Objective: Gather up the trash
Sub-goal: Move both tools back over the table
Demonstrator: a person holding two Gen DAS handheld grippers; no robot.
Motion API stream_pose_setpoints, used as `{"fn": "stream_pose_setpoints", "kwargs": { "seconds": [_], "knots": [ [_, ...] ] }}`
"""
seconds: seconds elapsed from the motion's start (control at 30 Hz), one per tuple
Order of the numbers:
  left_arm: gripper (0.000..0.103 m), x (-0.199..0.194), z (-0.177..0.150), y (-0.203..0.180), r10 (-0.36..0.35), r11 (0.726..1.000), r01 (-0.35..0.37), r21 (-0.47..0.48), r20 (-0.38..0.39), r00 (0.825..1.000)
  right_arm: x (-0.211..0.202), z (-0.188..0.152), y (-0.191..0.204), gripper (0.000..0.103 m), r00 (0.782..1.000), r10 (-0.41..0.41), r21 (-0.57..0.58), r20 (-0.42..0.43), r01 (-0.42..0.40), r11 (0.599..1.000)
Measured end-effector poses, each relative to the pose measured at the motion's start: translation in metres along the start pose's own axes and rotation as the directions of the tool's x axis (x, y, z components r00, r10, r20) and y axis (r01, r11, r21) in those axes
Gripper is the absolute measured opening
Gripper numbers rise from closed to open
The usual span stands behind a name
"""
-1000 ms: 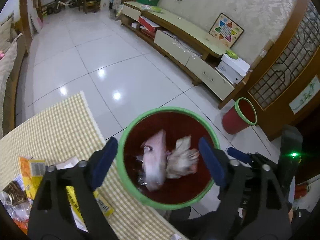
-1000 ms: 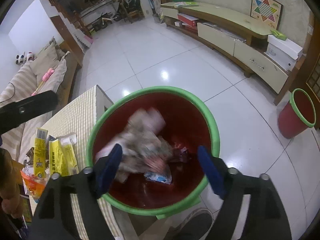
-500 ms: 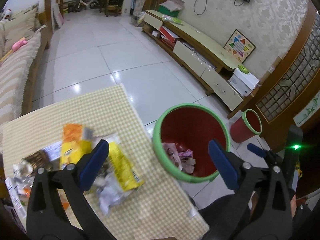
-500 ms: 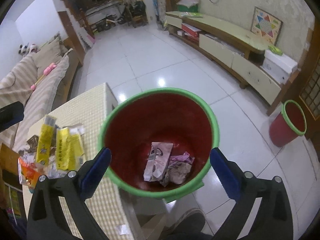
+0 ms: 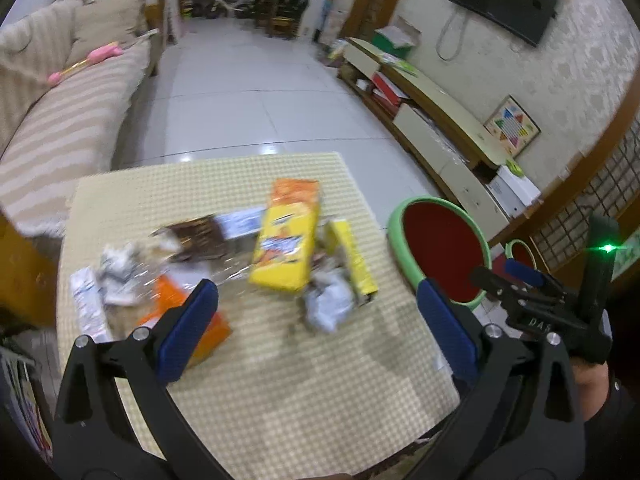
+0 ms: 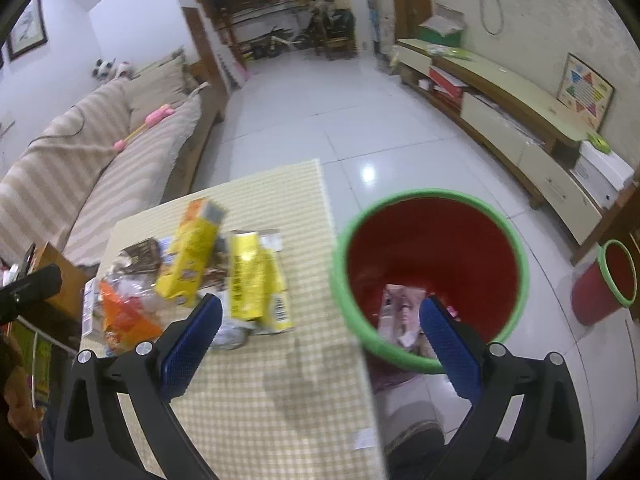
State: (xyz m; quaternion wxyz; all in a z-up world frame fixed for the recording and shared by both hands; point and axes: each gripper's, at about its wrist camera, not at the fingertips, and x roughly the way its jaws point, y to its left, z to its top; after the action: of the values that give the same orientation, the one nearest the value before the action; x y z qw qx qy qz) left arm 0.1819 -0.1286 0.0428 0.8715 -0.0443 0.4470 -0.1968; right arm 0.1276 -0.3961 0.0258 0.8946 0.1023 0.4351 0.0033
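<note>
Since a second ago both views have been swung from the green-rimmed red plastic bin (image 6: 432, 264) toward the checked table (image 5: 280, 380), where blurred wrappers (image 5: 286, 240), too smeared to be counted, are heaped, while the left gripper (image 5: 316, 328) and right gripper (image 6: 320, 340) are held wide open and empty.

A second ago both grippers hung over the red bin with the green rim (image 6: 430, 276), and wrappers were dropping into it. Since then the left gripper (image 5: 316, 330) has swung away over the checked table (image 5: 304, 392), and the pile of wrappers (image 5: 286, 246) now lies ahead of it. The right gripper (image 6: 318, 342) has drawn back to straddle the table edge. Both jaws have spread wider and are empty. The dropped wrappers (image 6: 400, 312) have settled at the bin's bottom.
</note>
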Motion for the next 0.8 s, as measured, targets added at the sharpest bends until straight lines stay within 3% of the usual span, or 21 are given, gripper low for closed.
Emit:
{"fn": "stream_pose_setpoints", "kwargs": {
  "seconds": [0.3,0.47,0.8],
  "knots": [
    [0.097,-0.045,-0.035,0.078,0.035,0.998,-0.035,-0.045,-0.001,0.999,0.001,-0.007,0.077,0.096,1.000,0.000,-0.058,0.009,0.001,0.998],
    [0.097,-0.062,-0.049,0.121,0.040,0.992,-0.038,-0.122,0.016,0.999,0.007,-0.012,0.112,0.096,1.000,-0.011,-0.098,0.014,0.012,0.995],
    [0.097,-0.024,-0.049,0.179,0.115,0.971,-0.120,-0.207,-0.037,0.993,0.077,0.005,0.126,0.096,0.997,0.035,-0.058,-0.062,-0.039,0.998]
  ]
}}
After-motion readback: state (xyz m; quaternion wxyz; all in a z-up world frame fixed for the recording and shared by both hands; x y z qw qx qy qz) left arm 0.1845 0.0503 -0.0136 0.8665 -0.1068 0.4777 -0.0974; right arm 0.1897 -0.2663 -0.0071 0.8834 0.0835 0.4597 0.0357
